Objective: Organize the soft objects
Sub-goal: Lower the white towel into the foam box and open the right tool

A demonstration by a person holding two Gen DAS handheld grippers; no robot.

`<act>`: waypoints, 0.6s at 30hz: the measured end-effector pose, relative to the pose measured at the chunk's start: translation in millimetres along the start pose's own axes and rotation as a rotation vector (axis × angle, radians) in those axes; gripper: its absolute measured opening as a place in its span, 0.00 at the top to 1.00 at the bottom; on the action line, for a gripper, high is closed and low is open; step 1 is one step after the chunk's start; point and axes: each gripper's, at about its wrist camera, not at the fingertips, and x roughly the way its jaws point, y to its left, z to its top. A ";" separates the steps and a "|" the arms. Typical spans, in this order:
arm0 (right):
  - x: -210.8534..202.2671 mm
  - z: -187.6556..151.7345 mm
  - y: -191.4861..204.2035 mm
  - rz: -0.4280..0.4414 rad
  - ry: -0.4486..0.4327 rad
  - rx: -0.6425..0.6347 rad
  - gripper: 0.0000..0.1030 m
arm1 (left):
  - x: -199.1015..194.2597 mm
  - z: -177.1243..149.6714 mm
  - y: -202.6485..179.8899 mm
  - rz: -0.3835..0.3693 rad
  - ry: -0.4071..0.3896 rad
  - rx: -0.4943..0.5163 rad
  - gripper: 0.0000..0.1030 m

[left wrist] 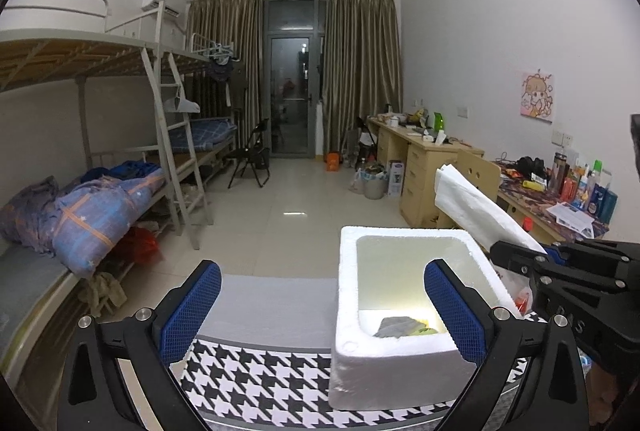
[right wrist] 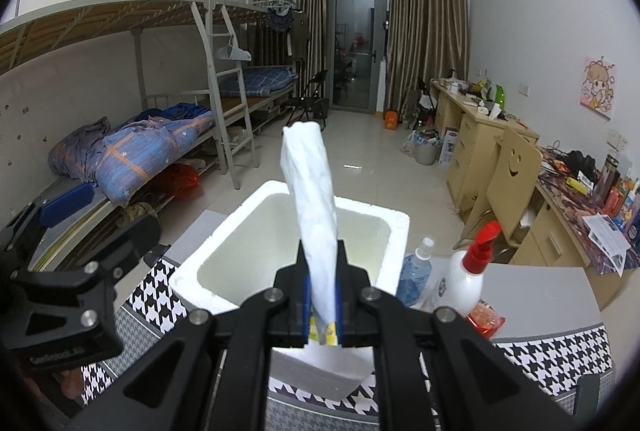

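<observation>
- Progress looks partial: the white rectangular foam box on the houndstooth-patterned table already holds a grey crumpled cloth and something yellow-green beside it, low in its near corner.
- Right claw is clamped on the lower end of a white soft plastic-wrapped pack, which sticks up and forward from between the blue pads, above the box's open top.
- From the left wrist view, that same pack slants up and away from the right claw, which hangs just over the box's right rim.
- Left claw has its blue-padded fingers spread wide and holds nothing; the box's left wall lies ahead, between them.
- To the right of the right claw stand a clear blue-tinted spray bottle, a white bottle with a red trigger sprayer and a red-orange snack packet, all beside the box.
- Remaining work, as I judge it: lowering the pack into the box and letting go. Whether the packet is meant to follow, I cannot tell.
</observation>
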 end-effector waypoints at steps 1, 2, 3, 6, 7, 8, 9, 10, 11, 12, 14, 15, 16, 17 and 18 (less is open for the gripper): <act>1.9 0.6 0.5 -0.001 0.004 -0.001 0.88 | -0.7 0.0 1.3 0.005 -0.001 -0.002 0.01; 2.6 0.9 1.3 -0.001 0.006 -0.002 0.88 | -1.6 0.1 2.5 0.009 -0.003 -0.004 0.01; 4.1 1.3 1.8 -0.002 0.009 -0.002 0.88 | -2.5 0.0 3.6 0.011 -0.005 -0.006 0.01; 10.0 2.4 2.0 0.015 0.027 0.013 0.88 | -4.6 -0.8 6.7 0.021 -0.009 -0.007 0.01; 11.8 2.3 1.9 0.018 0.034 0.017 0.88 | -5.0 -1.4 7.5 0.022 -0.010 -0.008 0.01; 14.1 2.1 1.7 0.021 0.040 0.018 0.88 | -4.7 -2.2 8.9 0.023 -0.007 -0.011 0.01; 15.7 2.1 2.4 0.022 0.044 0.018 0.88 | -4.7 -2.5 10.5 0.025 -0.006 -0.015 0.01; 17.8 2.1 2.7 0.023 0.049 0.020 0.88 | -4.7 -3.2 12.1 0.027 -0.006 -0.019 0.01; 20.5 2.1 2.7 0.023 0.056 0.023 0.88 | -4.4 -3.9 13.8 0.029 -0.005 -0.023 0.01; 23.6 2.3 2.4 0.025 0.066 0.028 0.88 | -4.2 -4.8 15.4 0.030 -0.004 -0.025 0.01; 28.8 2.3 2.3 0.032 0.081 0.034 0.88 | -2.8 -6.1 18.0 0.035 0.002 -0.029 0.01; 31.4 2.2 2.6 0.032 0.087 0.036 0.88 | -3.8 -7.4 18.6 0.037 0.003 -0.030 0.01; 33.8 1.4 3.3 0.036 0.094 0.036 0.88 | -3.6 -7.8 19.7 0.039 0.004 -0.031 0.01; 36.1 1.3 3.6 0.042 0.102 0.036 0.88 | -3.8 -8.1 20.0 0.039 0.005 -0.031 0.01; 37.5 1.0 3.3 0.046 0.107 0.036 0.88 | -3.9 -8.0 20.5 0.038 0.004 -0.029 0.01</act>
